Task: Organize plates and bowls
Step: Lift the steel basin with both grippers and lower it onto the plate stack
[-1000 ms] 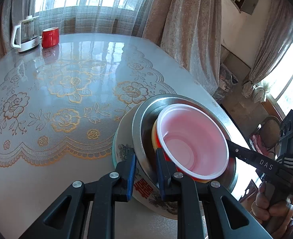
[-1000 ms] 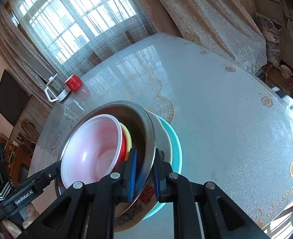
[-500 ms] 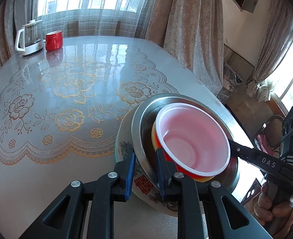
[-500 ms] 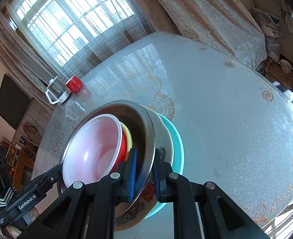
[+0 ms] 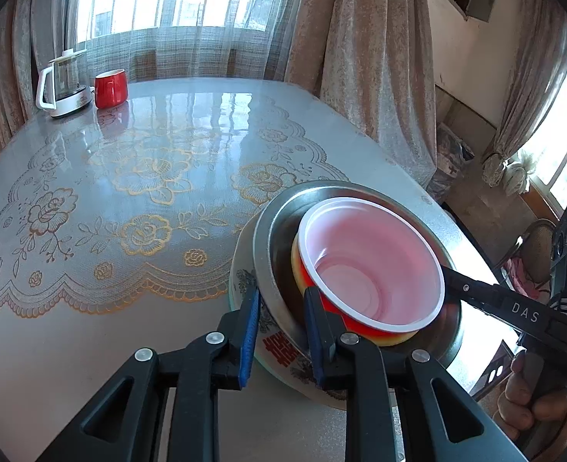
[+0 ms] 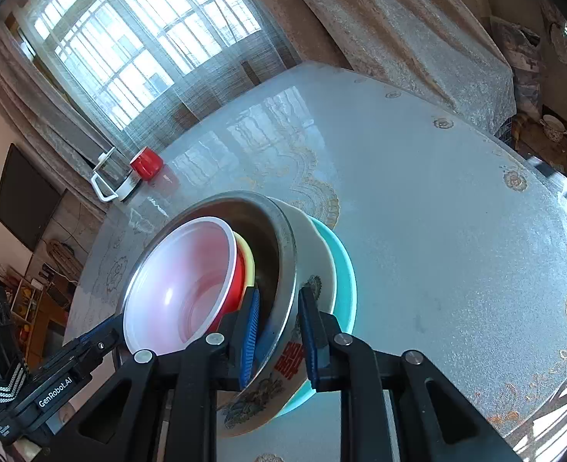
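A nested stack stands on the table: a teal plate (image 6: pixel 341 269), a patterned ceramic bowl (image 6: pixel 314 281), a steel bowl (image 5: pixel 271 269), then yellow and red bowls and a white-rimmed pink bowl (image 5: pixel 372 261) on top. My left gripper (image 5: pixel 281 327) is shut on the steel bowl's near rim. My right gripper (image 6: pixel 277 327) is shut on the steel bowl's rim (image 6: pixel 287 265) from the opposite side. The right gripper also shows in the left wrist view (image 5: pixel 452 273) at the stack's right.
A glass kettle (image 5: pixel 66 84) and a red mug (image 5: pixel 110 88) stand at the table's far left corner. The table (image 5: pixel 129 192) has a lace-patterned cover. Curtains (image 5: pixel 360 57) hang beyond the far edge. The stack sits near the table's right edge.
Both grippers keep their hold on the steel bowl's rim. The view has risen slightly; the stack has barely shifted.
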`<control>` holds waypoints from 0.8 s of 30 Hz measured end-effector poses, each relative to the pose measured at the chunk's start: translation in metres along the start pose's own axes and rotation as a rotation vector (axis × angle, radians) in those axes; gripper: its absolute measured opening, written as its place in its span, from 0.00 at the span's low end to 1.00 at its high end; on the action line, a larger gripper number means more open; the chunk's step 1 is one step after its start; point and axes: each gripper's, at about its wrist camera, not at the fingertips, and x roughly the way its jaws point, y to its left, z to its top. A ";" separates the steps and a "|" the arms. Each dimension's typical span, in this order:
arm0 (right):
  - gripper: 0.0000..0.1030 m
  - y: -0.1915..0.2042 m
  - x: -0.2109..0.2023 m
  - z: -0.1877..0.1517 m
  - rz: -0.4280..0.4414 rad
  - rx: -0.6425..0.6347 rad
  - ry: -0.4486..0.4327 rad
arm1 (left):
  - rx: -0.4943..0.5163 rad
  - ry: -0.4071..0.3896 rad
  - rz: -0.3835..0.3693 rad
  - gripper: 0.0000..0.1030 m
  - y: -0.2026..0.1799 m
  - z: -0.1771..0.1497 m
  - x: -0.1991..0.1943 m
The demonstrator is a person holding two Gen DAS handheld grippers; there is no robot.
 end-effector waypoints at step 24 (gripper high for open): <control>0.17 -0.001 -0.002 -0.004 0.020 0.030 -0.002 | 0.008 -0.020 0.029 0.22 -0.005 -0.004 -0.003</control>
